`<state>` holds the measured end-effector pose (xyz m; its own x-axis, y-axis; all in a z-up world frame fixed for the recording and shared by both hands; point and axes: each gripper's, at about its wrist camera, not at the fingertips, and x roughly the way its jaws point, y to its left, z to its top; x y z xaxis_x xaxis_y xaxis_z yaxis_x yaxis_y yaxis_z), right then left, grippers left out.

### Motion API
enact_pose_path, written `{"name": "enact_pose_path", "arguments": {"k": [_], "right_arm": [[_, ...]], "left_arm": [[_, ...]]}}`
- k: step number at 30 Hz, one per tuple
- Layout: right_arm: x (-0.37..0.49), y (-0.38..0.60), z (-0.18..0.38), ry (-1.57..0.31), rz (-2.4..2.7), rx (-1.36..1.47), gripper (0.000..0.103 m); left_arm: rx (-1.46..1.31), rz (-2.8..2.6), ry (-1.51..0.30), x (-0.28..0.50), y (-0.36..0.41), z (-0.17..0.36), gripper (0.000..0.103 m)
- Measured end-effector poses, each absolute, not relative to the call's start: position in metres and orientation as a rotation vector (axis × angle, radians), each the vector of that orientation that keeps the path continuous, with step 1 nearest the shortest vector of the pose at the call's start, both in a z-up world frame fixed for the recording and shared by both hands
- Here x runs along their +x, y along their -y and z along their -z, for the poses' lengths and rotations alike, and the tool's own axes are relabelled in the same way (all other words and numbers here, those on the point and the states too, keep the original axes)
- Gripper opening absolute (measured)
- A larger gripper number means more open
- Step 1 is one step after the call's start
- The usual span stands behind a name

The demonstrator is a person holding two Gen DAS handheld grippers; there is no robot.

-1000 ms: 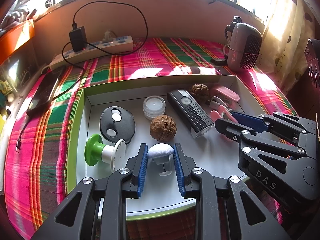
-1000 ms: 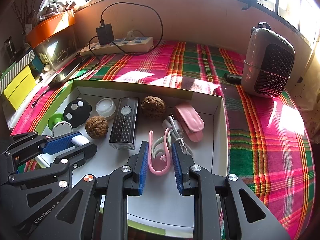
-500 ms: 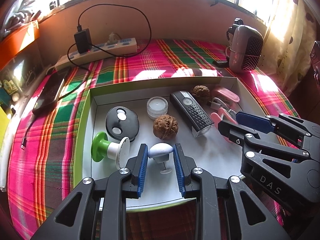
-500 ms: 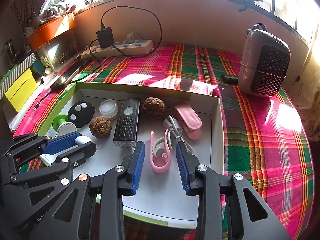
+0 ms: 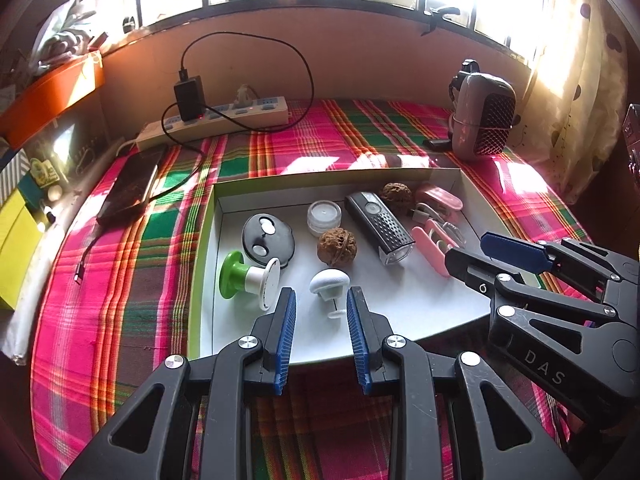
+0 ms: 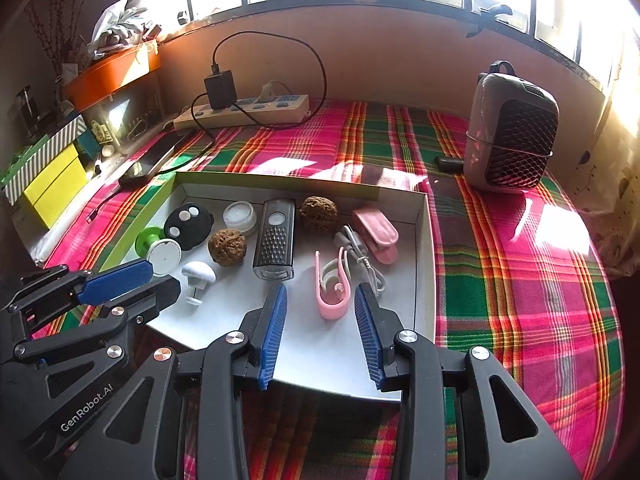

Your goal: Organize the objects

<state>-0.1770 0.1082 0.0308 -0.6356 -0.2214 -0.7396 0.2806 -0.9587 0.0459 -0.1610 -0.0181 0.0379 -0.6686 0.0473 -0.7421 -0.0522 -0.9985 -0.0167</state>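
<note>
A shallow white tray with a green rim [image 5: 202, 248] [image 6: 424, 240] lies on the plaid cloth. In it are a white mushroom-shaped knob [image 5: 330, 282] [image 6: 198, 272], a green and white knob [image 5: 248, 278], a black oval remote [image 5: 268, 236], a small clear jar [image 5: 324, 216], two walnuts [image 5: 337, 242] [image 5: 396, 193], a black bike light [image 5: 378, 226] [image 6: 276, 240], a pink clip [image 6: 332, 284], a white cable [image 6: 360, 256] and a pink case [image 6: 376, 230]. My left gripper [image 5: 320, 300] is open just behind the white knob. My right gripper [image 6: 320, 296] is open around the pink clip's near end, not touching it.
A grey mesh-fronted heater [image 6: 510, 134] stands at the back right. A power strip with a black charger [image 6: 244, 110] lies at the back. A phone [image 5: 132, 186] lies left of the tray. Yellow and striped boxes [image 6: 48, 176] and an orange tub [image 6: 112, 72] line the left side.
Both grippers have drawn back and up from the tray. The left one let go of the white knob; the right one opened off the pink clip. Both objects stay in the tray.
</note>
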Motion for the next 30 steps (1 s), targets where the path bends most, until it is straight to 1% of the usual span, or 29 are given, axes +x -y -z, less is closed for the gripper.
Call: {"name": "enact_pose_path", "arguments": {"k": [2, 16, 21, 30], "right_arm": [[-0.172, -0.11, -0.033, -0.099, 2.622, 1.159, 0.037], [-0.134, -0.12, -0.04, -0.084, 2.682, 1.158, 0.037], [-0.12, -0.123, -0.034, -0.093, 2.689, 1.177, 0.037], [-0.103, -0.129, -0.017, -0.121, 2.699, 1.25, 0.037]], "left_arm": [[-1.238, -2.841, -0.026, -0.154, 0.019, -0.041, 0.025], [-1.227, -2.863, 0.013, -0.114, 0.029, -0.045, 0.025], [-1.256, -2.882, -0.002, -0.1, 0.033, -0.037, 0.025], [-1.325, -2.856, 0.031, -0.084, 0.037, -0.018, 0.025]]}}
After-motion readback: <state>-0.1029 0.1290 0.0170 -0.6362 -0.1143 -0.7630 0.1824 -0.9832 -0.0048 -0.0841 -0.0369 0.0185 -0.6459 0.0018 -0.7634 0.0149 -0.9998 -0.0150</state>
